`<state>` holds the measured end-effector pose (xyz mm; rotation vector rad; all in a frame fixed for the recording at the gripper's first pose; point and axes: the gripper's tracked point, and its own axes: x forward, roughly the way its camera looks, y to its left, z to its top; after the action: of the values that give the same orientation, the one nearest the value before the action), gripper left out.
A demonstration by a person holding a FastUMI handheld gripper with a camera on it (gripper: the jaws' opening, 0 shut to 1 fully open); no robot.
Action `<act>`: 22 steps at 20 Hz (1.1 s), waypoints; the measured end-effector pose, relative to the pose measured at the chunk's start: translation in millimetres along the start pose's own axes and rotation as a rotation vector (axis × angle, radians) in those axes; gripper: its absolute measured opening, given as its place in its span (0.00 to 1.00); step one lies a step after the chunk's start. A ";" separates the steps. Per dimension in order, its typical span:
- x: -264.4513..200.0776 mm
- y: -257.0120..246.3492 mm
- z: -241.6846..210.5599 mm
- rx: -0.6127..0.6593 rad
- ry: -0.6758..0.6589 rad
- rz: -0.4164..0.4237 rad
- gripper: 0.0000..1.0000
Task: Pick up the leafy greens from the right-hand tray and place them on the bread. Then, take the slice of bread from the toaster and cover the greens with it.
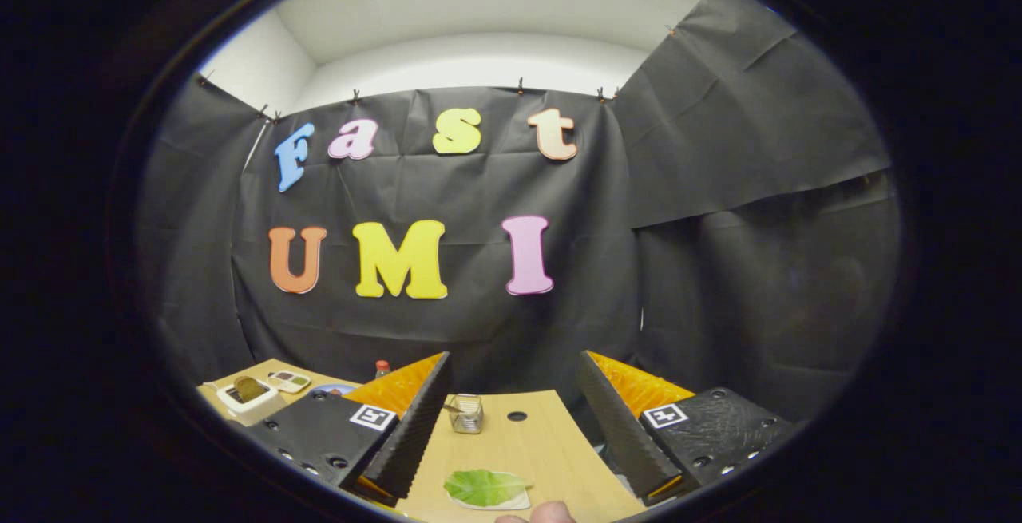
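The leafy greens (485, 487) lie flat on a white tray (511, 502) on the counter (533, 441), low down between the open tongs (511, 427). The leaf's long side runs across, from one finger toward the other.

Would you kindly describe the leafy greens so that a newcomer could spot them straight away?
Start at the light wooden table in front of the black cloth wall. Between the fingers of the open gripper, nearer than the small metal basket, lie the leafy greens on a pale tray. They are the only bright green, flat leaf there.
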<state>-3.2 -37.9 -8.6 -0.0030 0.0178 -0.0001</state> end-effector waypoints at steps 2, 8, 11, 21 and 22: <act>0.8 -3.3 -3.5 0.004 0.008 0.006 0.96; 4.3 -20.6 -55.2 0.043 0.119 0.015 0.96; 11.2 -21.6 -108.2 0.035 0.216 0.040 0.96; 51.5 -16.7 -279.7 0.047 0.476 0.112 0.96; 59.8 -19.4 -296.8 0.069 0.506 0.107 0.96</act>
<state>51.3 -58.2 -306.4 0.0675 0.5242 0.1055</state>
